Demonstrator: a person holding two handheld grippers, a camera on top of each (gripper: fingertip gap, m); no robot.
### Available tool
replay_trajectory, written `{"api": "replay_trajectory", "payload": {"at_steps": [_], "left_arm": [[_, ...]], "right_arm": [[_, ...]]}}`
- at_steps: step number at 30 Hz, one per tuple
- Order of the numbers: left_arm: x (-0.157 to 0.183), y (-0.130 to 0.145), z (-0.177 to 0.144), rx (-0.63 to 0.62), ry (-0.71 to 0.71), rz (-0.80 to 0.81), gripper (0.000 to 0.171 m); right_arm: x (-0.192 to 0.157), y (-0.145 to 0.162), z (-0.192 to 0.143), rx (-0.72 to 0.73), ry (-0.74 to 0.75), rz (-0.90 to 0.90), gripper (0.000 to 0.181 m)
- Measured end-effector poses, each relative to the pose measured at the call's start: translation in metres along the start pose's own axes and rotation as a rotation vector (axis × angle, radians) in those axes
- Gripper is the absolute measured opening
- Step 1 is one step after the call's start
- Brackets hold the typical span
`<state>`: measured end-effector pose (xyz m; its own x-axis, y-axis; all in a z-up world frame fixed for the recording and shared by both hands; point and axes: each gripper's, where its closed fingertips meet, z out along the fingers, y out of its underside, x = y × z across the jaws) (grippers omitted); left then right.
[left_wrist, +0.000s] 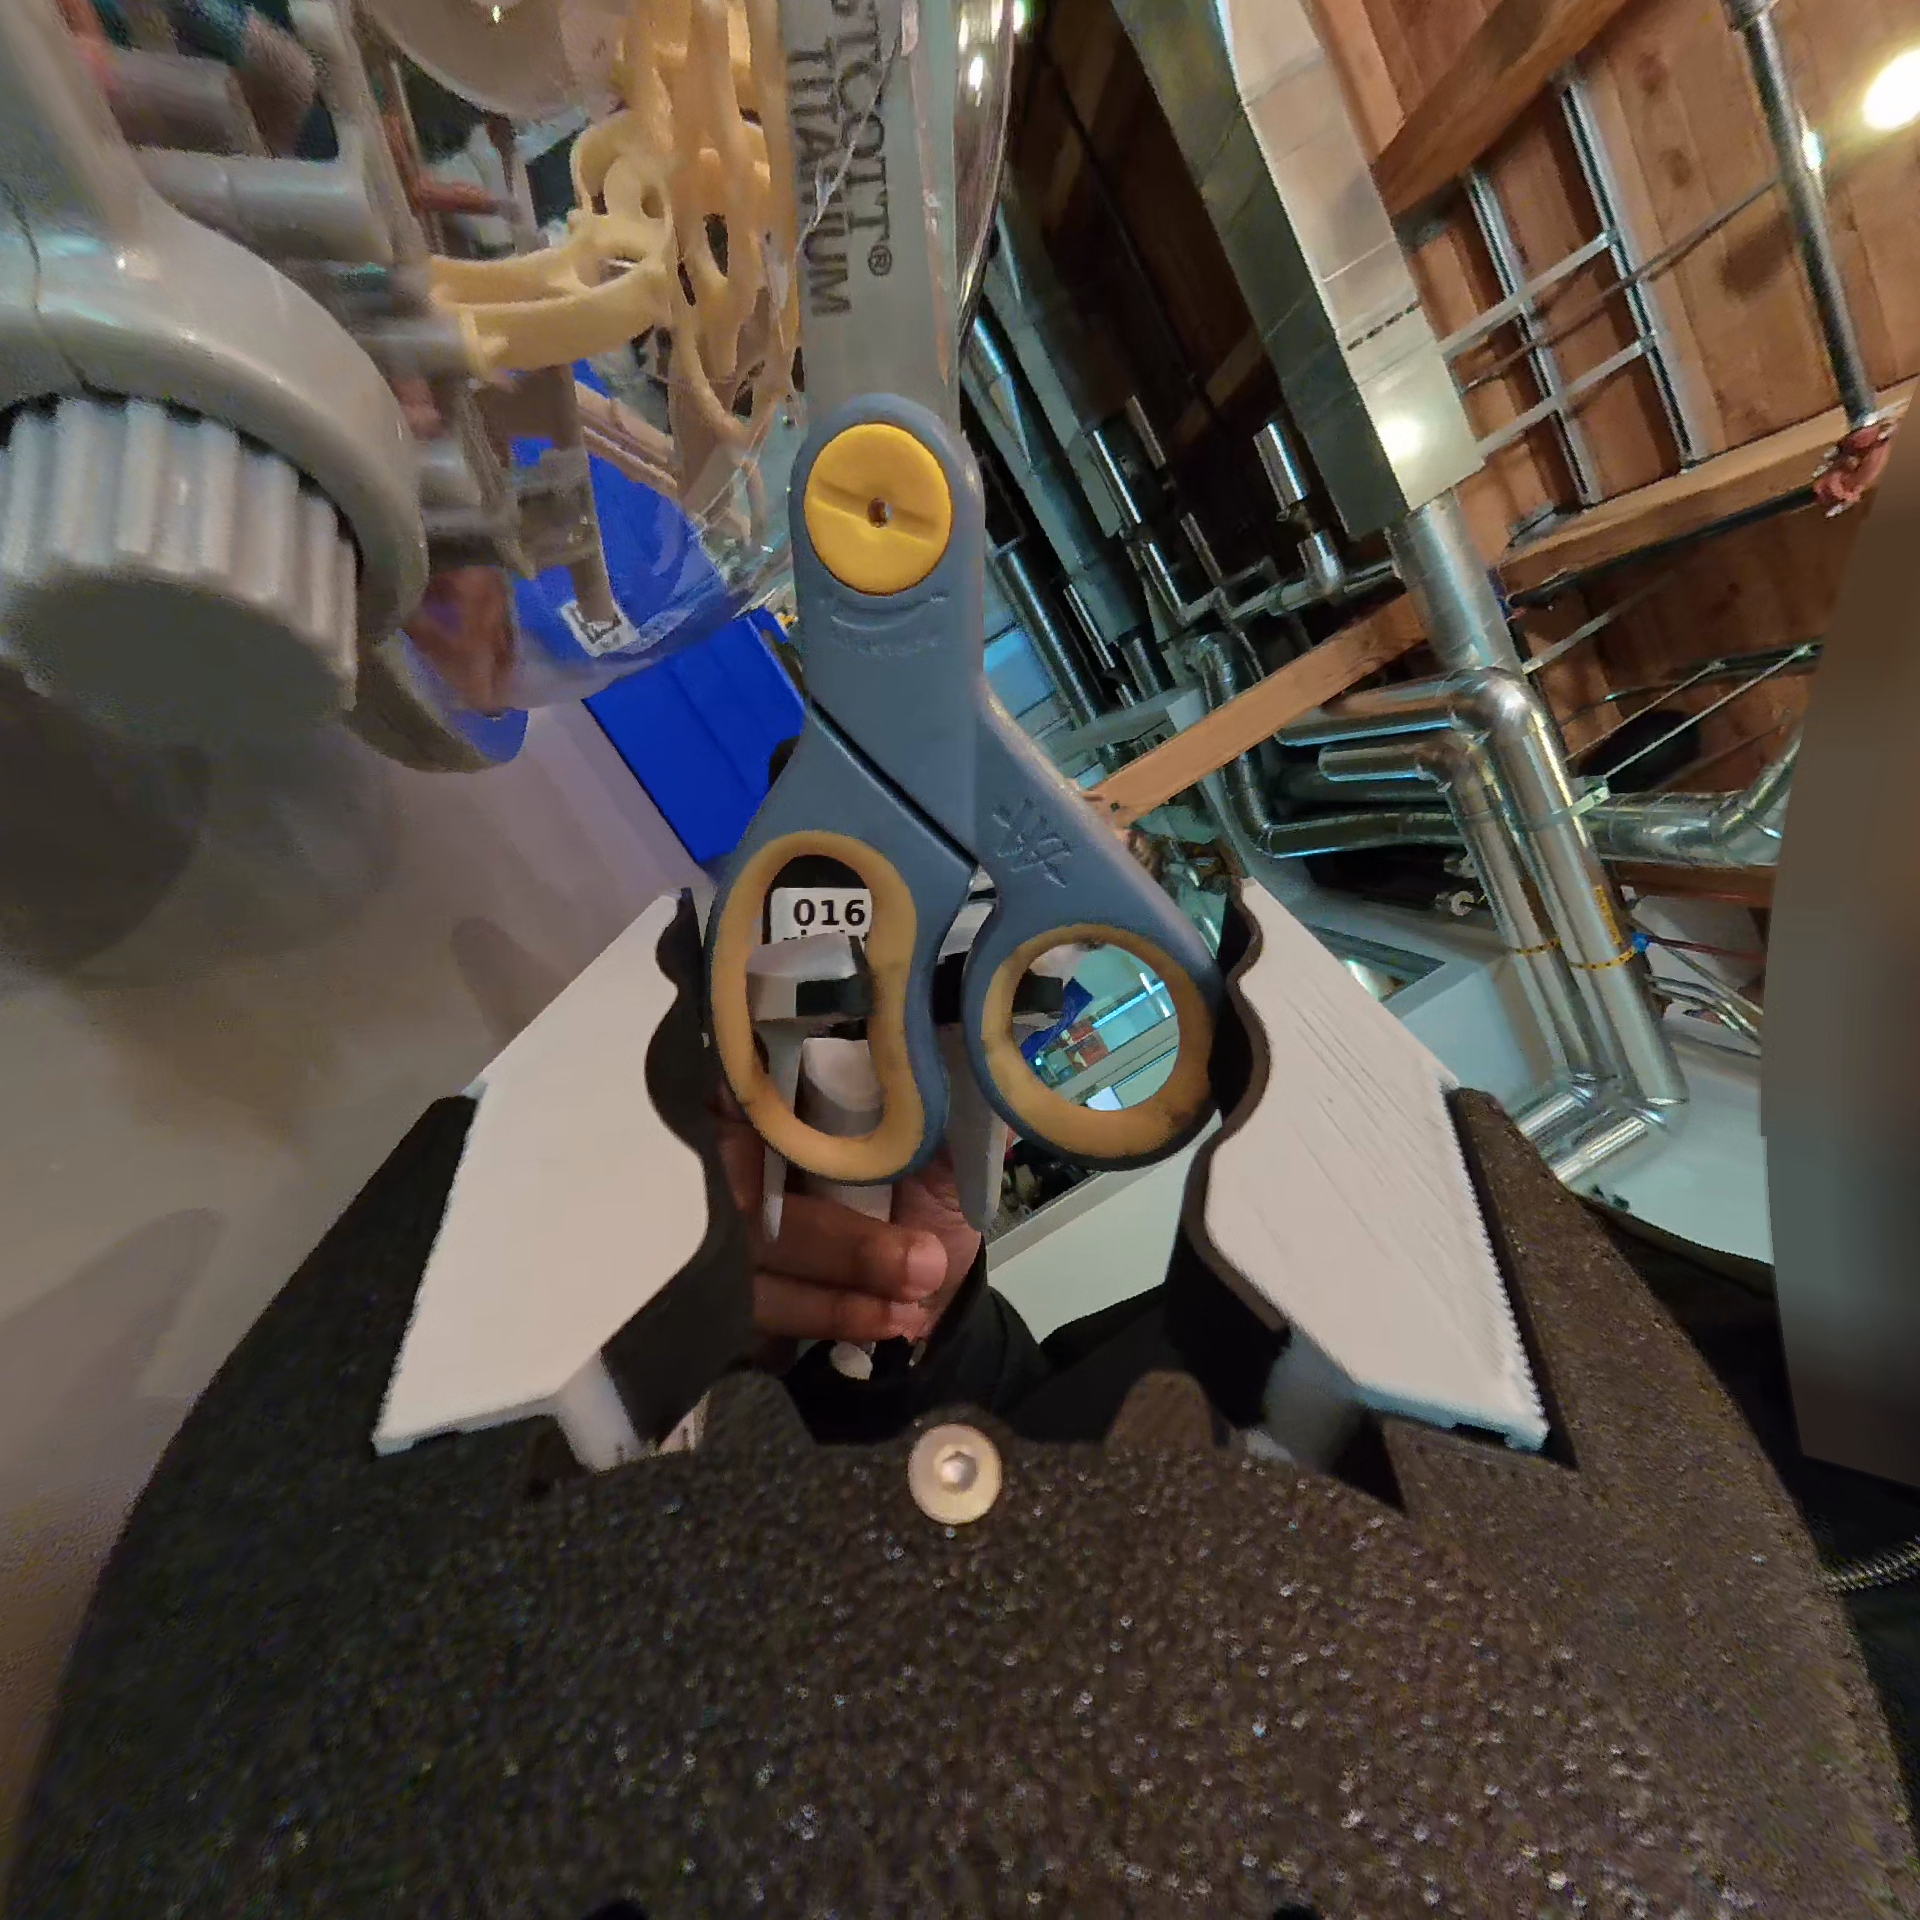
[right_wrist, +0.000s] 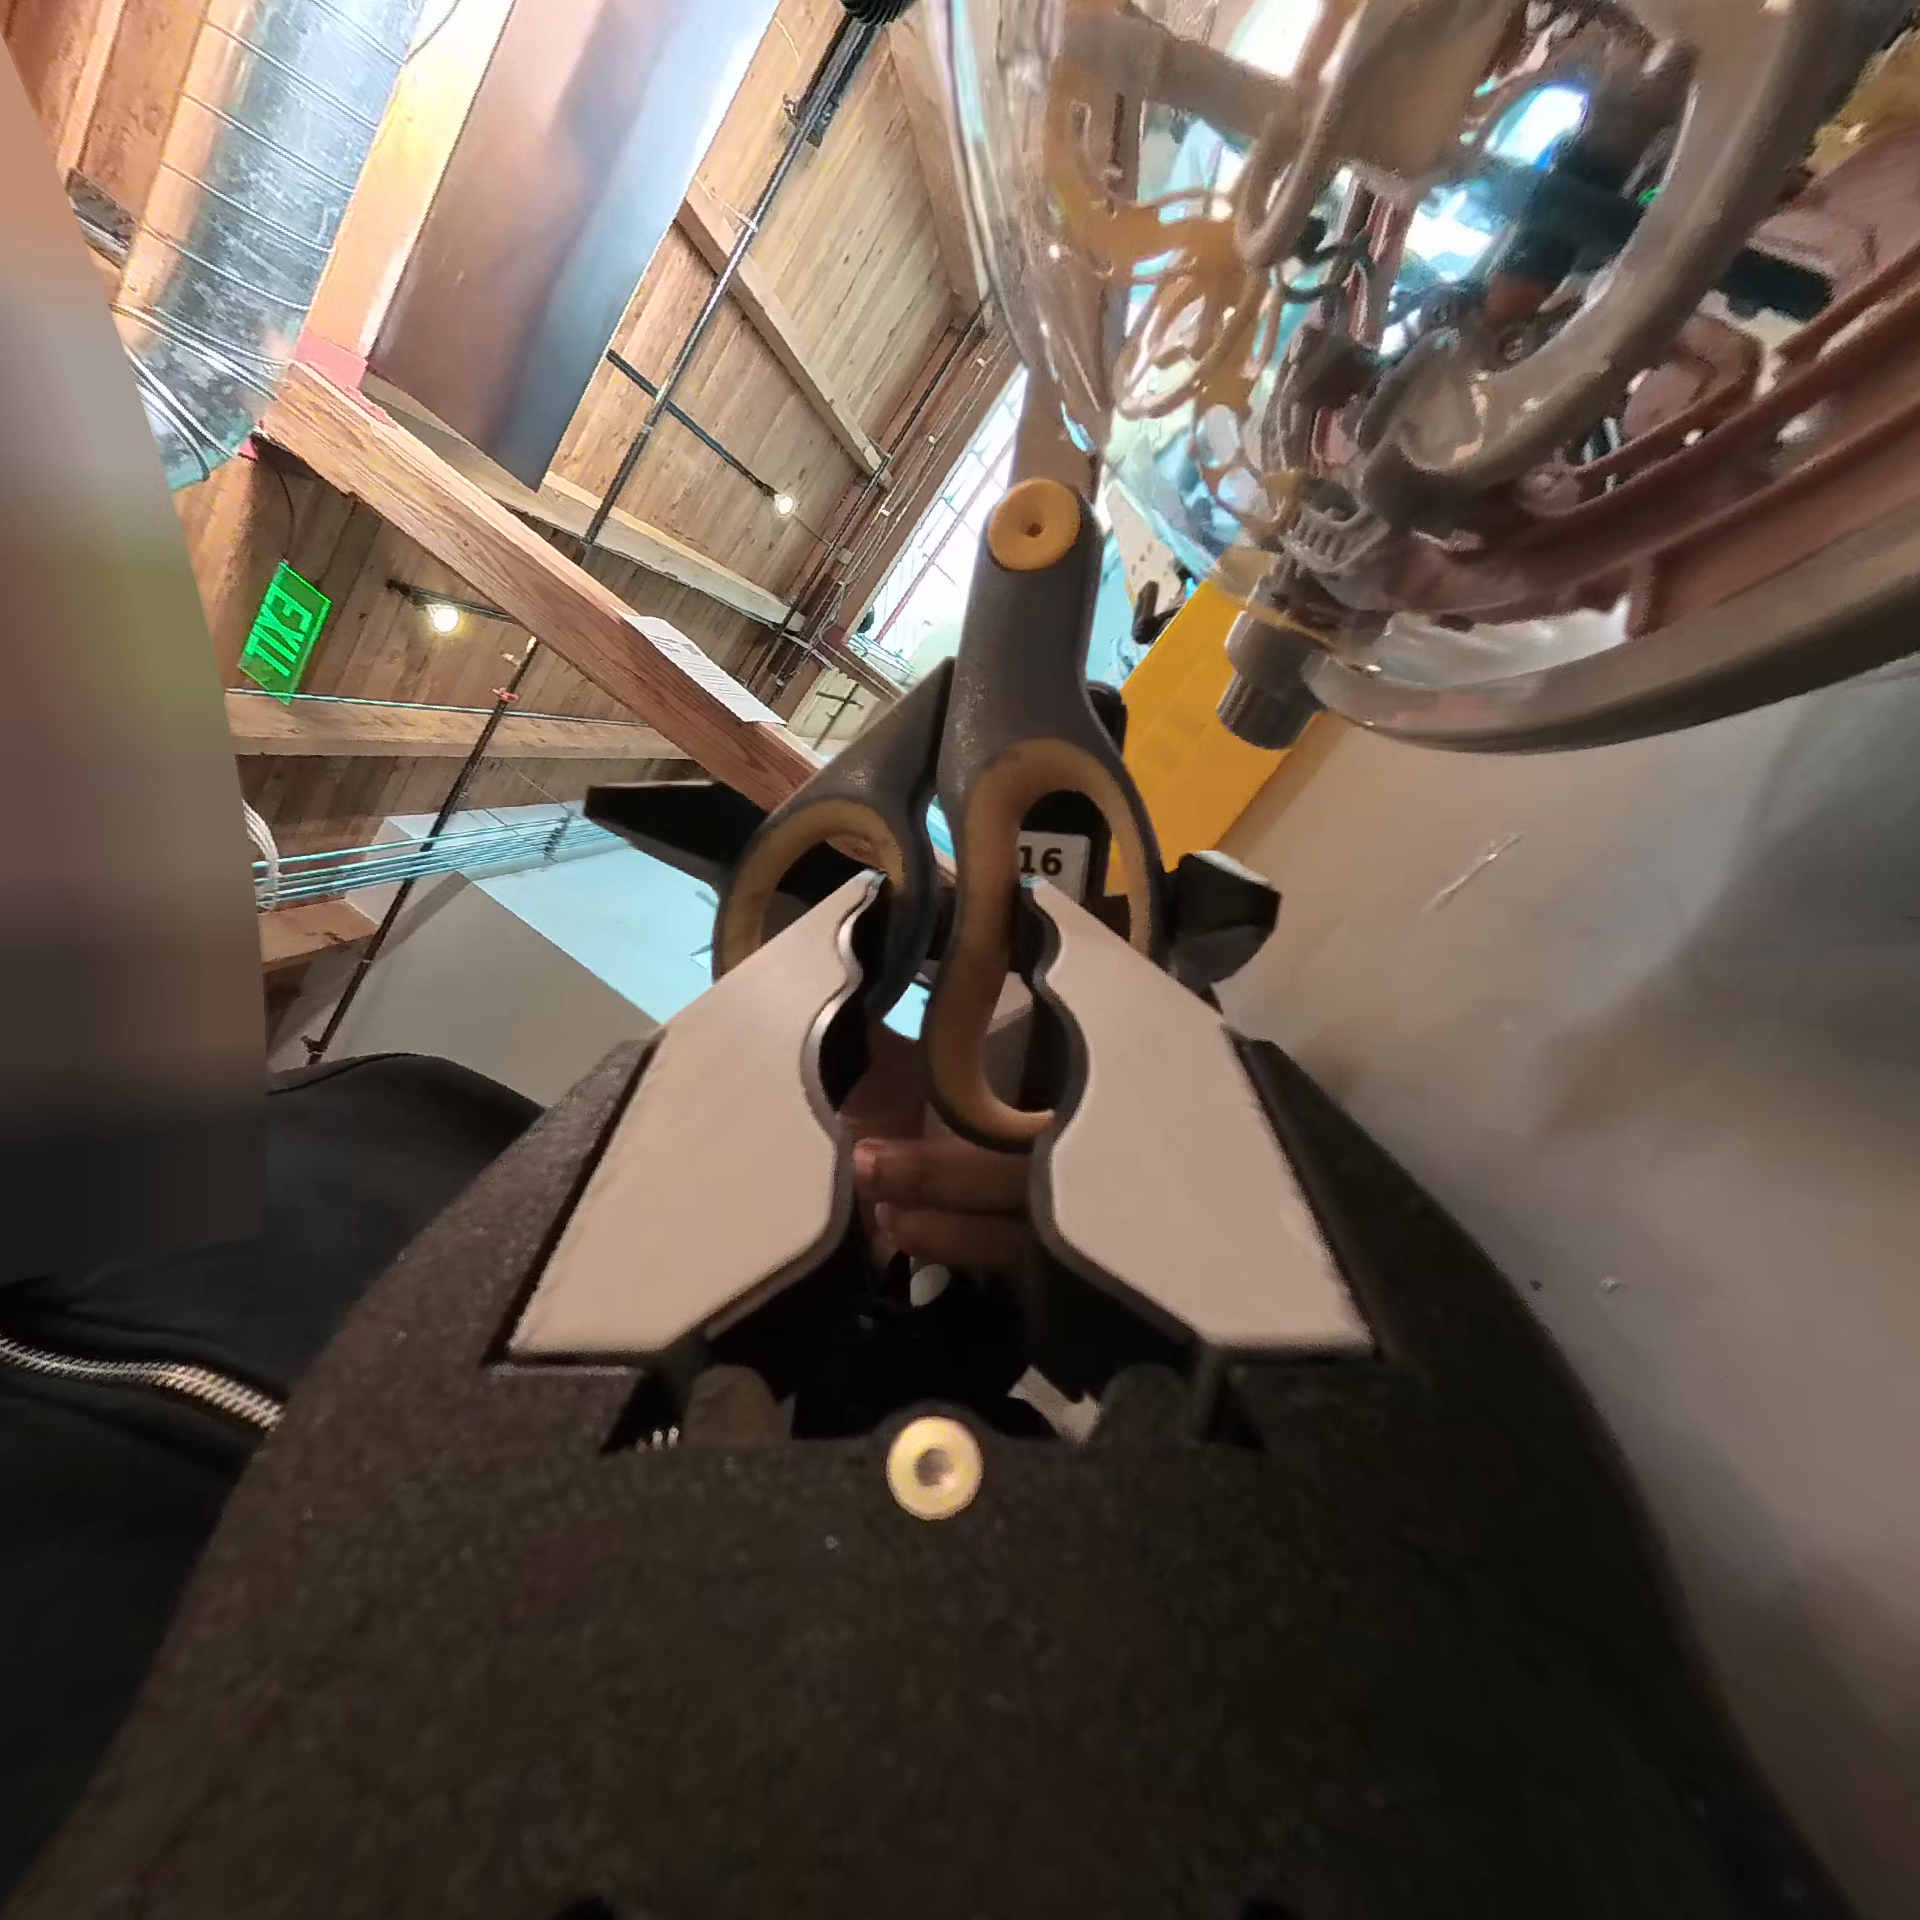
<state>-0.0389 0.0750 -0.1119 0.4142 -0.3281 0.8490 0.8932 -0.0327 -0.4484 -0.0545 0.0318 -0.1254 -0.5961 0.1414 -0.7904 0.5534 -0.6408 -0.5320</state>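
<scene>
**Scissors held between two facing grippers, under a clear globe**

A pair of scissors with grey-blue plastic handles, yellow-lined finger loops and a yellow pivot cap (left_wrist: 883, 727) is off the table and up in the air, its blades closed and pointing away and upward. The left gripper (left_wrist: 956, 935) has its jaws set wide, one against the outer side of each loop, so it appears to clasp the handles across their full width. The right gripper (right_wrist: 951, 935) comes from the opposite side. Its jaws are drawn close together and pinch the inner limbs of the loops, seen edge-on. The blade runs up beside a clear plastic globe with cream and grey tracks inside (left_wrist: 623, 260); whether they touch I cannot tell.

The left wrist view alone shows the flat face of the scissors, the lettered blade, a blue plastic bin (left_wrist: 696, 748) behind the handles and silver metal ducts (left_wrist: 1496, 748) overhead. Through the loops it shows the other gripper's pale fingers and a hand (left_wrist: 862, 1288) below them.

The right wrist view alone shows the pale, scuffed table (right_wrist: 1558, 1039), a yellow box-like thing (right_wrist: 1195, 748), a green lit sign (right_wrist: 281, 634) on wooden boards, and a dark zipped sleeve at lower left.
</scene>
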Motion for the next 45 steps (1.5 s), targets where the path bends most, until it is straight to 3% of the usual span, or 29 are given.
{"api": "replay_trajectory", "payload": {"at_steps": [4,7,12,16,17,20,21,24,28,31,35,37,41,45], "left_arm": [[0.000,0.001,-0.001,-0.012,-0.008,0.018,0.097],[-0.001,0.001,-0.005,-0.023,-0.080,0.126,0.096],[0.000,-0.003,-0.019,-0.022,-0.194,0.248,0.096],[-0.012,-0.007,-0.031,-0.040,-0.268,0.243,0.093],[-0.017,-0.004,-0.031,-0.059,-0.281,0.230,0.090],[-0.026,-0.001,-0.032,-0.056,-0.313,0.222,0.035],[-0.032,-0.002,-0.034,-0.049,-0.341,0.232,0.026],[-0.035,-0.001,-0.038,-0.055,-0.341,0.231,0.022],[-0.041,-0.002,-0.045,-0.048,-0.348,0.217,0.019],[-0.044,-0.001,-0.046,-0.043,-0.345,0.204,0.017],[-0.049,-0.005,-0.051,-0.014,-0.351,0.180,0.013],[-0.054,-0.005,-0.054,-0.029,-0.391,0.211,0.012],[-0.052,0.002,-0.047,-0.087,-0.421,0.317,0.013],[-0.051,0.006,-0.045,-0.134,-0.454,0.390,0.012]], "right_arm": [[0.001,-0.002,-0.001,0.008,0.043,-0.075,0.022],[0.005,-0.009,-0.004,0.043,0.118,-0.185,0.023],[0.024,-0.014,-0.013,-0.002,0.422,-0.553,0.023],[0.036,-0.014,-0.016,-0.056,0.597,-0.739,0.023],[0.038,-0.013,-0.015,-0.064,0.627,-0.776,0.022],[0.040,-0.008,-0.011,-0.081,0.669,-0.836,0.023],[0.041,-0.008,-0.011,-0.084,0.674,-0.843,0.023],[0.041,-0.004,-0.012,-0.114,0.632,-0.813,0.027],[0.038,0.001,-0.014,-0.150,0.505,-0.623,0.034],[0.040,0.001,-0.016,-0.187,0.522,-0.626,0.035],[0.015,-0.021,-0.021,-0.069,0.490,-0.677,0.039],[0.017,-0.033,-0.030,-0.042,0.538,-0.691,0.040],[0.072,-0.024,-0.053,-0.233,0.814,-0.627,0.051],[0.080,-0.014,-0.049,-0.244,0.758,-0.461,0.050]]}}
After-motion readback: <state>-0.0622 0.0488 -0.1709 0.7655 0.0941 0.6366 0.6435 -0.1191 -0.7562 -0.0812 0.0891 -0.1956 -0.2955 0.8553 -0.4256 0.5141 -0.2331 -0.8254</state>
